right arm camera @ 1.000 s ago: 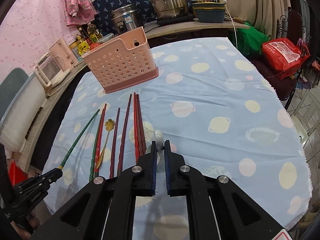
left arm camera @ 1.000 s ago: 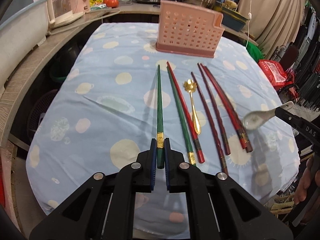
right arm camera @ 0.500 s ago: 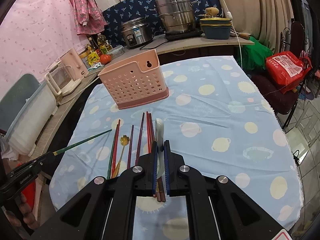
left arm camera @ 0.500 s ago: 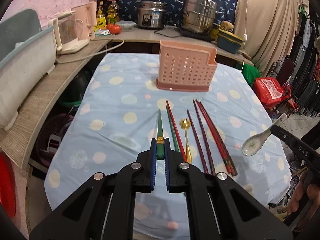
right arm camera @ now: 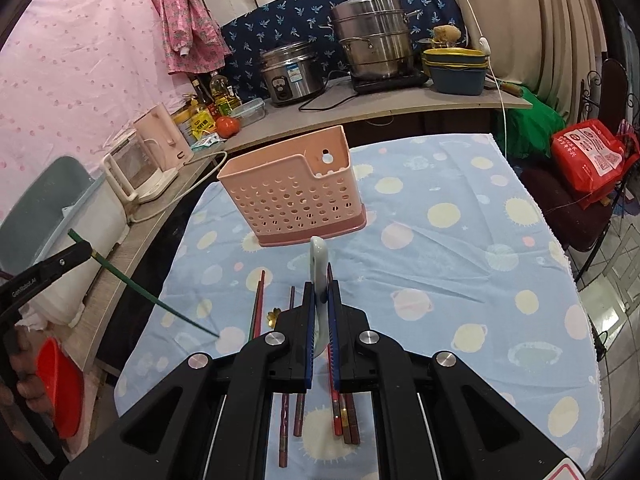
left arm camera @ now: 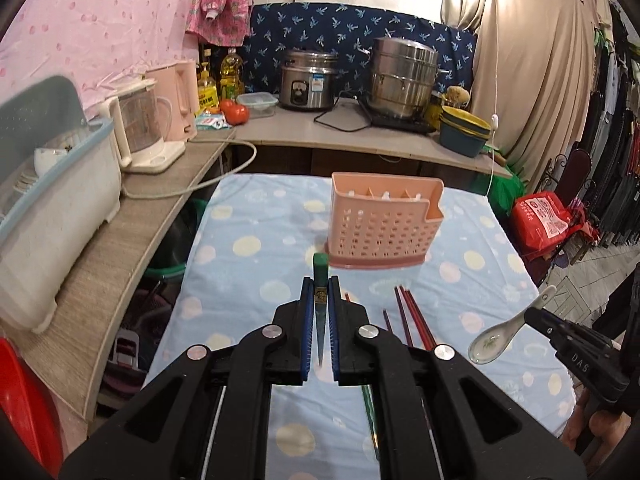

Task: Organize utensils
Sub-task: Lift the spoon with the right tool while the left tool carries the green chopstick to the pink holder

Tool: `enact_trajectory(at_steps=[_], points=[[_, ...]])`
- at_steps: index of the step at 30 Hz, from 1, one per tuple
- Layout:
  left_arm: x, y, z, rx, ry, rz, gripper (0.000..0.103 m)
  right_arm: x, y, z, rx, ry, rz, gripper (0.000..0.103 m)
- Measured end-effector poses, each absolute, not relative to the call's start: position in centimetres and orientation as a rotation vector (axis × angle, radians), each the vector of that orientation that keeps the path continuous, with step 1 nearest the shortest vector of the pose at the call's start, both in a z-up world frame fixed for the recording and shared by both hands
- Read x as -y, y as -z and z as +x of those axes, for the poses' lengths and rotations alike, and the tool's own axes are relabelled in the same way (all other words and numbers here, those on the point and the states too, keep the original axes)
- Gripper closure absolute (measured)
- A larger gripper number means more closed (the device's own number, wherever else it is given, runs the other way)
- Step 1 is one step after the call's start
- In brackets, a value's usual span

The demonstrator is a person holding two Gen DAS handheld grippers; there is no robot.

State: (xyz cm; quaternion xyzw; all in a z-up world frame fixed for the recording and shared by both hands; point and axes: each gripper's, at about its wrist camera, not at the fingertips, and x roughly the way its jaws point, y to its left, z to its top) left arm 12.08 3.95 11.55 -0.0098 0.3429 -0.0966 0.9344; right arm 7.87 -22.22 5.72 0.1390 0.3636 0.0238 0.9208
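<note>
Blue spotted tablecloth (right arm camera: 460,248). Left gripper (left arm camera: 320,300) pinches green chopstick (left arm camera: 320,270); right gripper (right arm camera: 320,300) clamps ceramic spoon (right arm camera: 319,264). Risk: tilted chopstick catching the pink caddy (left arm camera: 382,222) rim.

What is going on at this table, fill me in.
A person is sorting utensils with two handheld claws. The left claw is shut on a green chopstick, lifted off the table. The right claw is shut on a white ceramic spoon, also in the air. The pink utensil basket looks empty; red chopsticks lie on the tablecloth.
</note>
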Motion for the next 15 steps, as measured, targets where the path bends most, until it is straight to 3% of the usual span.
enact_trajectory(at_steps=[15], points=[[-1.3,-24.2,20.3,-0.444,0.226,-0.005,0.096,24.0,-11.6,18.6,-0.645,-0.044,0.241,0.097]])
